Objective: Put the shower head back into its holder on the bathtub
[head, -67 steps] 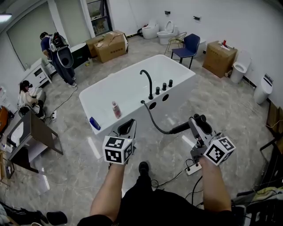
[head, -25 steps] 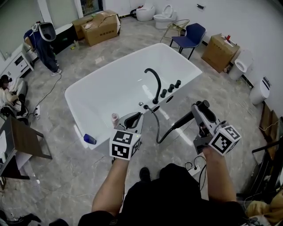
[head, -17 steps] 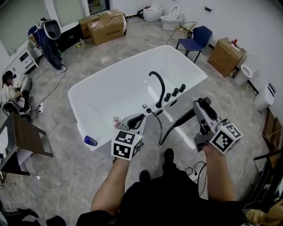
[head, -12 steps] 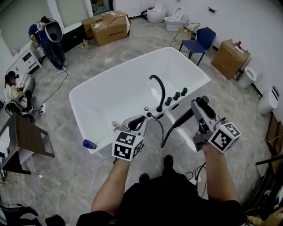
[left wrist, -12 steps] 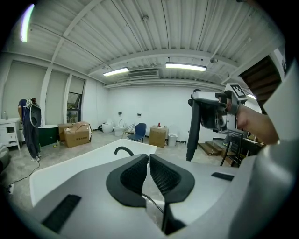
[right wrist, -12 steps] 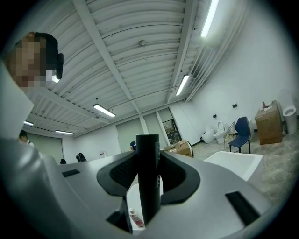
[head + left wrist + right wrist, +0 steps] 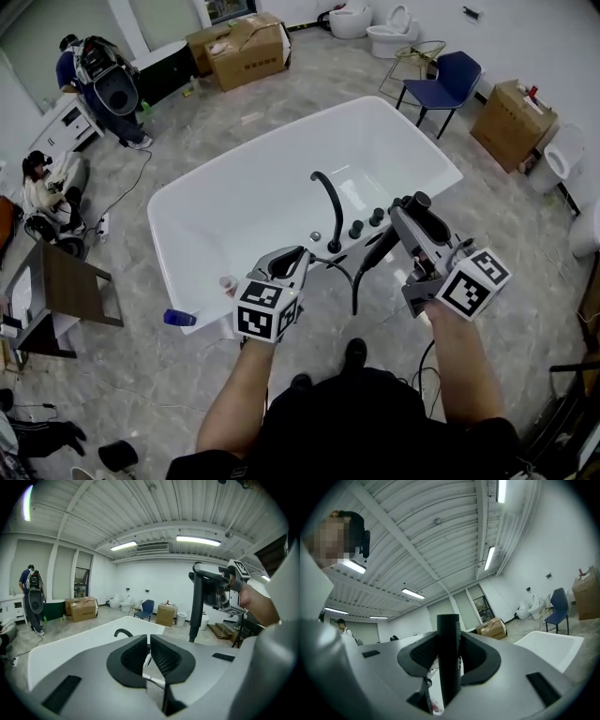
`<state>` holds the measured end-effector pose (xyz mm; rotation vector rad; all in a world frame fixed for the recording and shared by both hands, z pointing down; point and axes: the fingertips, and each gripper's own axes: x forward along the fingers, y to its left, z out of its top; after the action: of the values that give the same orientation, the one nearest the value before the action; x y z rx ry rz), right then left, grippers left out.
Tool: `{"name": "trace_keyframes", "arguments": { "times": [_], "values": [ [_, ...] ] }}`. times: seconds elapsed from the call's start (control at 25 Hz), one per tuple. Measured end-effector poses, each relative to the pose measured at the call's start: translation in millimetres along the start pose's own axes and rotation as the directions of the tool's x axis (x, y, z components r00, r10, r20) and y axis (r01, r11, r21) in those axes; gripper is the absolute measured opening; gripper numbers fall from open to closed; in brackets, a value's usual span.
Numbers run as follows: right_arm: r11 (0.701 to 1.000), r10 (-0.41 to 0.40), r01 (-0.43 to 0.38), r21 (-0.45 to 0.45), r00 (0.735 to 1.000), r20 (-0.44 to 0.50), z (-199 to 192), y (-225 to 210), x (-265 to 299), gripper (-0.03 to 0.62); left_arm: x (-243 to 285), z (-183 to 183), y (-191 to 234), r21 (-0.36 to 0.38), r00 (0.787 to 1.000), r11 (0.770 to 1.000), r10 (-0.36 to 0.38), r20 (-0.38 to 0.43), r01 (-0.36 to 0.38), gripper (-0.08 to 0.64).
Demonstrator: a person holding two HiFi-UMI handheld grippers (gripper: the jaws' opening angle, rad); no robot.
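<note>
The right gripper point(image 7: 411, 210) has the shower head point(image 7: 379, 249) clamped by its dark handle. In the right gripper view the 2 jaws stand fairly wide and press on either side of the handle, which fills the gap between them.

In both gripper views the handle's long axis is close to upright. In the left gripper view its upper end is at the right gripper and its lower end points down toward the floor. In the head view it runs as a slant from the gripper at upper right down to lower left. There the black hose point(image 7: 353, 284) leaves it, loops low and comes up to the bathtub point(image 7: 208, 184) rim beside the curved black faucet point(image 7: 328, 201).

The shower head hangs over the near rim of the bathtub, just beside the black knobs point(image 7: 357, 228).

The left gripper point(image 7: 149, 652) has its jaws nearly together, with only a thin slit between the pads and nothing in it. It hovers near the rim, left of the faucet.
</note>
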<state>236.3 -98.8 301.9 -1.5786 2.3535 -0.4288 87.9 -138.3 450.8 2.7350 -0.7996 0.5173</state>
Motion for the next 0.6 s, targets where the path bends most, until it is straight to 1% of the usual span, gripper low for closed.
{"name": "trace_keyframes", "arguments": {
  "times": [0.24, 0.4, 0.6],
  "values": [
    [0.994, 0.103, -0.101, 0.043, 0.994, -0.024, 6.6, -34.2, 19.1, 0.147, 17.0, 5.3, 2.8, -0.033, 0.994, 0.993, 0.109, -0.015, -0.11, 0.032],
    [0.985, 0.164, -0.163, 0.054, 0.986, -0.031, 12.2, -36.5, 37.0, 0.147, 17.2, 8.2, 9.5, -0.066, 0.987, 0.985, 0.159, -0.004, -0.159, 0.032],
    [0.978, 0.202, -0.201, 0.053, 0.979, -0.024, 20.8, -25.2, 58.7, 0.147, 9.7, 8.1, 25.9, -0.079, 0.983, 0.98, 0.183, -0.003, -0.182, 0.032]
  ]
}}
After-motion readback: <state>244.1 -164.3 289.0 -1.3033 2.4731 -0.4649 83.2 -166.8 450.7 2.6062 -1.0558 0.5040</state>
